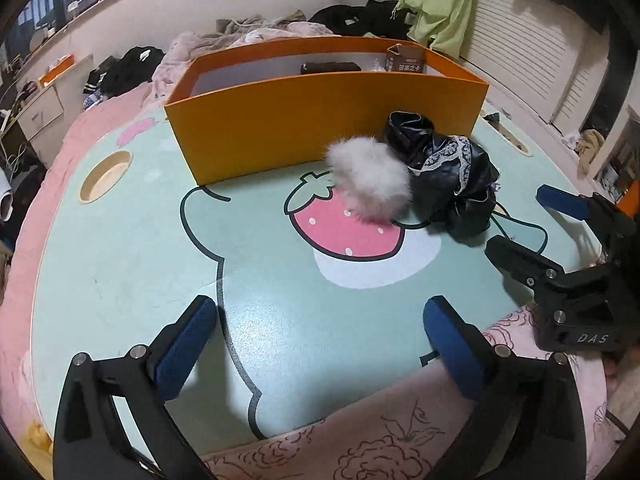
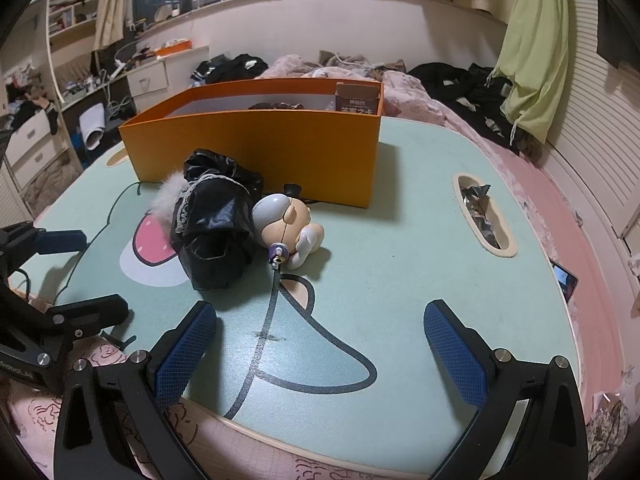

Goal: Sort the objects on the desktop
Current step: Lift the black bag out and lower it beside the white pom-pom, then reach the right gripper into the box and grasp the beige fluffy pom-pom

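Note:
An orange box [image 1: 320, 120] [image 2: 256, 144] stands at the far side of the mint table [image 1: 120, 248] [image 2: 400, 264]; a dark item and a brown carton [image 1: 405, 60] [image 2: 357, 101] sit inside. In front of it lie a white fluffy pom-pom [image 1: 370, 178] [image 2: 168, 196], a black shiny lace-trimmed garment [image 1: 448, 172] [image 2: 218, 224] and a small doll figure [image 2: 288, 228] on its side. My left gripper [image 1: 320, 344] is open and empty near the table's front edge. My right gripper [image 2: 320, 352] is open and empty; it also shows at the right of the left wrist view [image 1: 516, 220].
The table has a round hole [image 1: 106, 176] at the left and an oval slot [image 2: 484, 216] holding wrappers at the right. A phone [image 2: 564, 280] lies on the pink bedding beside the table. Clothes are piled behind the box; drawers stand at the far left.

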